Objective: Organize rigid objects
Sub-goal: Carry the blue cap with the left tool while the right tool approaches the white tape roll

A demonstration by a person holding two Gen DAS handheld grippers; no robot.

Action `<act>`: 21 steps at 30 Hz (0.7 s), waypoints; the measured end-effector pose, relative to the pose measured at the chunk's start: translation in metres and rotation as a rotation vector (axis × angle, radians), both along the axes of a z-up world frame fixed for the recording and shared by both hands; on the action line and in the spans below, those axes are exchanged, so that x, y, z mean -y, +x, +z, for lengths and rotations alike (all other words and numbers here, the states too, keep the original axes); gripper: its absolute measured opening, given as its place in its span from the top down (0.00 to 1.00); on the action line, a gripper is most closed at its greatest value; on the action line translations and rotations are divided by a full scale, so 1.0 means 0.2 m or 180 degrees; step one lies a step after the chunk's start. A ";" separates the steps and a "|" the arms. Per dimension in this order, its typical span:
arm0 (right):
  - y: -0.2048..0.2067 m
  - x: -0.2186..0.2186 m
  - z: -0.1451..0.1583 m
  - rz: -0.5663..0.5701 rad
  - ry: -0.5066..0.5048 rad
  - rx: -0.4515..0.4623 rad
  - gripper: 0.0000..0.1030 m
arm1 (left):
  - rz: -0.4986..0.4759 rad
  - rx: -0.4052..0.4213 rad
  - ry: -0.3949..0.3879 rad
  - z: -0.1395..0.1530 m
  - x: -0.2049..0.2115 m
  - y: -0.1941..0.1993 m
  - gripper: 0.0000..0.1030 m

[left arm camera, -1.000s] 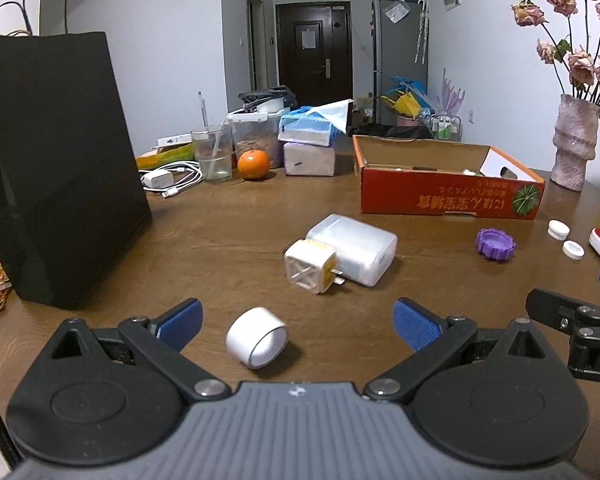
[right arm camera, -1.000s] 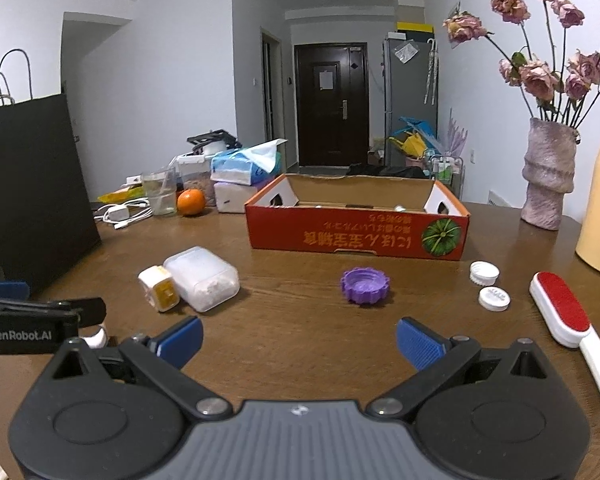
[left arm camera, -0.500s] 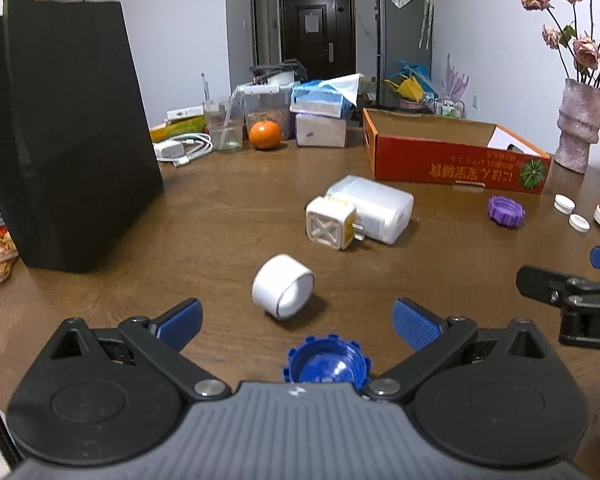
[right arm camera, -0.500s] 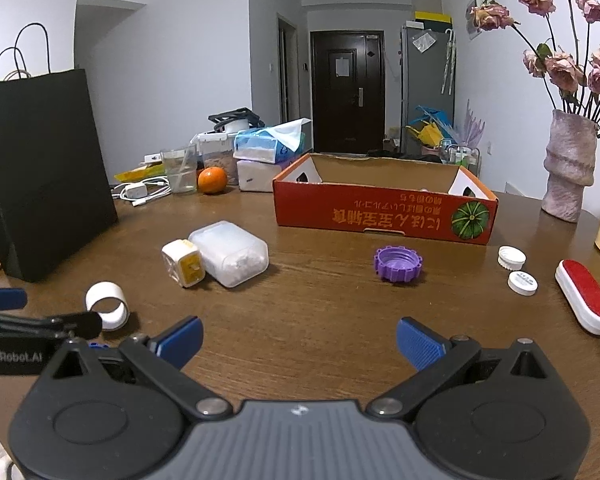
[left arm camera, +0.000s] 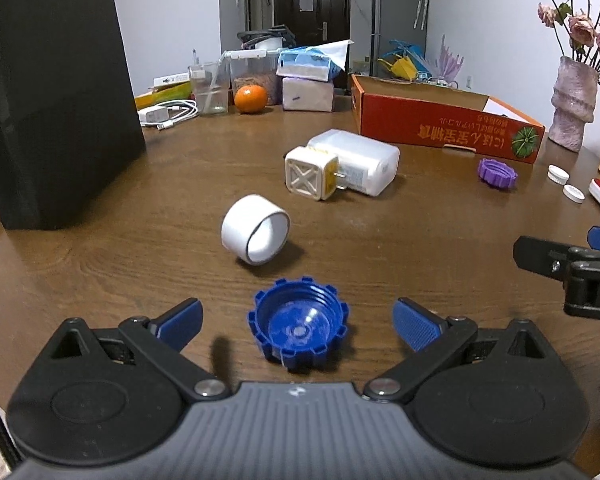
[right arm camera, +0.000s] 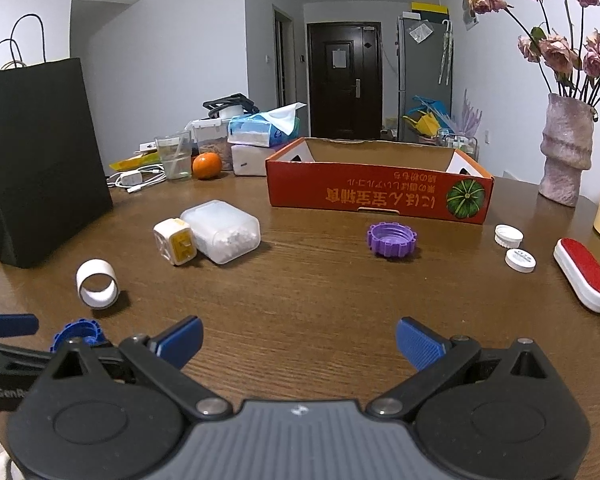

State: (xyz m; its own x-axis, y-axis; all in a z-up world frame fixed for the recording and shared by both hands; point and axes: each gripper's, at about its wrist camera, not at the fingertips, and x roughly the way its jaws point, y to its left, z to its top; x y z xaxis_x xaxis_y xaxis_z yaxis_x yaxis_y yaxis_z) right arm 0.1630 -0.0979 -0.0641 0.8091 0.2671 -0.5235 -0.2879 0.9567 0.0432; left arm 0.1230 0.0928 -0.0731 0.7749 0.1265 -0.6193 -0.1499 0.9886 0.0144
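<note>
I see a blue ridged cap (left arm camera: 300, 322) lying open-side up between my left tongs (left arm camera: 298, 320). A white ring (left arm camera: 255, 234) lies on its side just beyond.

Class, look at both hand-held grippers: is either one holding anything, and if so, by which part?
Nothing is held. The left hand-held gripper is open around the blue cap without touching it; the right hand-held gripper is open over bare table.

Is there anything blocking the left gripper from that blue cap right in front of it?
Nothing visible. The blue cap lies open side up between the open fingers of the left gripper; the white ring sits beyond it.
</note>
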 end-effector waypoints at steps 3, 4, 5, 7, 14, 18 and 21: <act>0.00 0.00 -0.01 0.0019 0.0008 0.0016 0.00 | 0.0006 -0.0013 -0.0042 -0.02 0.00 0.00 0.10; -0.01 0.00 -0.01 0.0028 0.0010 0.0025 0.00 | 0.0005 -0.0023 -0.0053 -0.02 -0.01 0.00 0.18; -0.01 0.00 -0.01 0.0037 0.0008 0.0033 0.00 | 0.0002 -0.0034 -0.0069 -0.03 -0.01 0.00 0.27; -0.01 -0.01 -0.01 0.0056 0.0005 0.0050 0.00 | -0.0012 -0.0030 -0.0099 -0.03 -0.01 0.00 0.37; -0.02 -0.03 -0.01 0.0103 -0.0013 0.0105 0.00 | 0.0029 0.0046 -0.0108 -0.04 -0.01 -0.01 0.46; -0.03 -0.05 -0.01 0.0137 -0.0026 0.0139 0.00 | 0.0027 0.0062 -0.0108 -0.03 -0.03 -0.01 0.46; -0.03 -0.06 -0.01 0.0168 -0.0038 0.0155 0.00 | 0.0037 0.0097 -0.0110 -0.01 -0.05 -0.03 0.46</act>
